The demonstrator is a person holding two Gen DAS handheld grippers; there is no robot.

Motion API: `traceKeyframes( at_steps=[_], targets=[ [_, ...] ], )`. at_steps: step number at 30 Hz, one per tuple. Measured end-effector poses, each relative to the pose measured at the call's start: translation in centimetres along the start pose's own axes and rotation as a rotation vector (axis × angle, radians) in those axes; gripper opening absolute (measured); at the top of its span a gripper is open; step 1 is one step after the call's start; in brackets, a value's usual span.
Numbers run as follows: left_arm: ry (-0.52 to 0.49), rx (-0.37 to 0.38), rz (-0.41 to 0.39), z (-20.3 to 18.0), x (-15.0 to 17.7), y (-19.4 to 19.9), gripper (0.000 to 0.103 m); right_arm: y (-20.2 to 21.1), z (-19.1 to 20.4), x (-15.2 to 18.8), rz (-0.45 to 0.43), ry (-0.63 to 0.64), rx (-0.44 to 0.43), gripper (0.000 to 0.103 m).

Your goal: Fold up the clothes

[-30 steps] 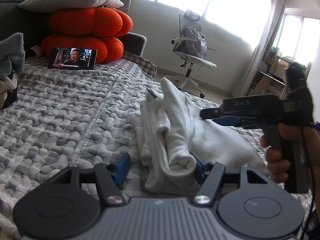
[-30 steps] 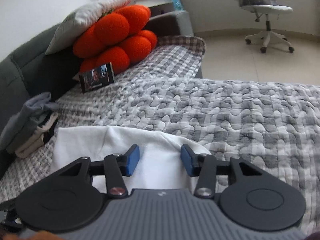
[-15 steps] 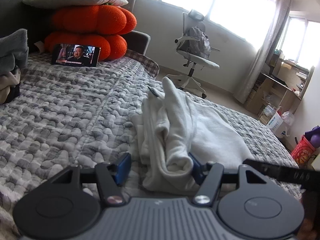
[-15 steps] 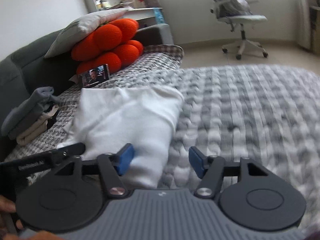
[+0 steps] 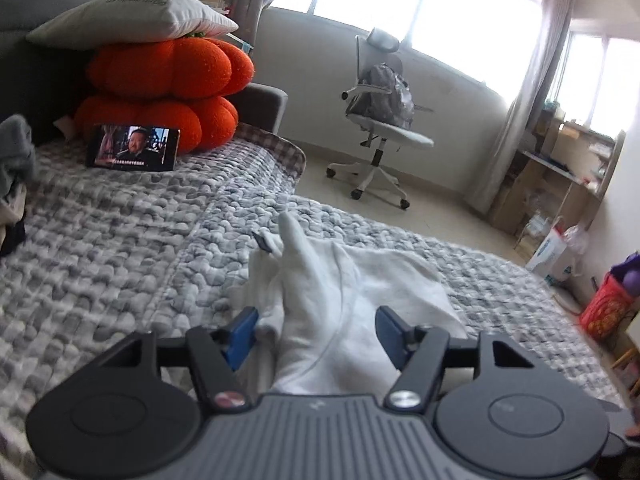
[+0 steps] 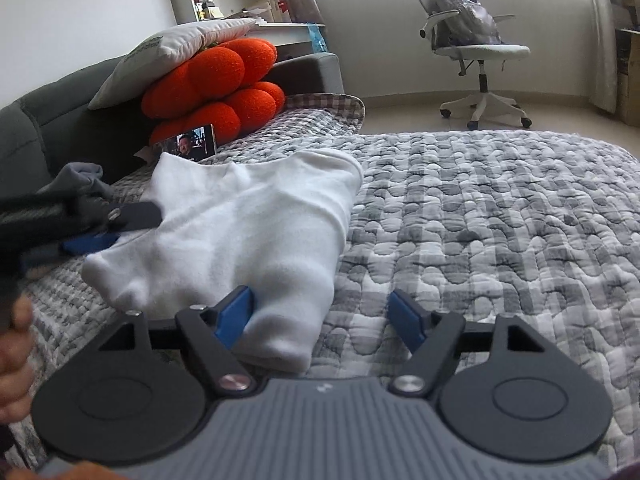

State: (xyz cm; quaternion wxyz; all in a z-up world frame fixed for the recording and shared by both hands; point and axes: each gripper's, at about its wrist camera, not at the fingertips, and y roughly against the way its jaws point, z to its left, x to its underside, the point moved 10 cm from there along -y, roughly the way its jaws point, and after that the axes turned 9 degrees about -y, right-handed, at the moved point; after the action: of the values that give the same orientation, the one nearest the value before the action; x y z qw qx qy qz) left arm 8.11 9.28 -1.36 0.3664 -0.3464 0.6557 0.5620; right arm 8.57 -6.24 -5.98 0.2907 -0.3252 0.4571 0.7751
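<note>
White garment half-folded on the grey quilted bed, both tongs spread.

At far left a grey clothes pile [image 6: 76, 178] sits by the sofa, then a phone [image 5: 134, 147] leans on stacked orange cushions [image 5: 168, 92]. The left tongs [image 5: 314, 330] stand apart around a raised fold of the white garment [image 5: 320, 300]; whether the pads press it cannot be told. In the right view the left tongs [image 6: 94, 240] reach the garment's [image 6: 248, 232] left edge. The right tongs [image 6: 322, 316] have just been opening and stand wide, the garment's near corner beside the left finger [image 6: 234, 316], bare bed quilt [image 6: 500, 232] to its right. An office chair [image 6: 476, 52] stands far right.
</note>
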Motion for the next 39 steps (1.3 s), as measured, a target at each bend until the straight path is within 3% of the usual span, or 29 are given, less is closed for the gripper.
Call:
traceKeyframes(
  at_steps=[3,11,14,19,21,26,35,39],
  targets=[
    [-0.086,-0.078,0.008,-0.1,0.7,-1.2,0.056,0.1,0.0,0.2,-0.017,0.000,-0.005,0.076],
    [-0.052,-0.036,0.004,0.9,1.3,-1.8,0.056,0.7,-0.4,0.1,-0.060,-0.040,-0.023,0.081],
    [-0.046,-0.031,-0.004,0.9,1.4,-1.8,0.056,1.7,-1.0,-0.7,-0.102,-0.067,0.003,0.097],
    [-0.036,-0.025,-0.004,0.8,1.4,-1.8,0.056,4.2,-2.0,-2.3,-0.203,-0.112,0.039,0.097],
    [-0.033,-0.025,-0.005,0.8,1.4,-1.9,0.056,4.1,-1.8,-2.1,-0.194,-0.088,0.074,0.095],
    [-0.036,-0.027,-0.005,0.8,1.5,-2.0,0.057,2.7,-0.9,0.0,-0.113,-0.036,0.069,0.074],
    [-0.027,-0.018,0.002,1.0,1.5,-2.1,0.058,1.4,-0.5,1.5,-0.069,0.063,0.131,0.079],
    [-0.013,0.011,0.039,1.5,0.7,-2.1,0.064,1.4,-0.6,1.5,-0.063,0.066,0.132,0.081]
  ],
)
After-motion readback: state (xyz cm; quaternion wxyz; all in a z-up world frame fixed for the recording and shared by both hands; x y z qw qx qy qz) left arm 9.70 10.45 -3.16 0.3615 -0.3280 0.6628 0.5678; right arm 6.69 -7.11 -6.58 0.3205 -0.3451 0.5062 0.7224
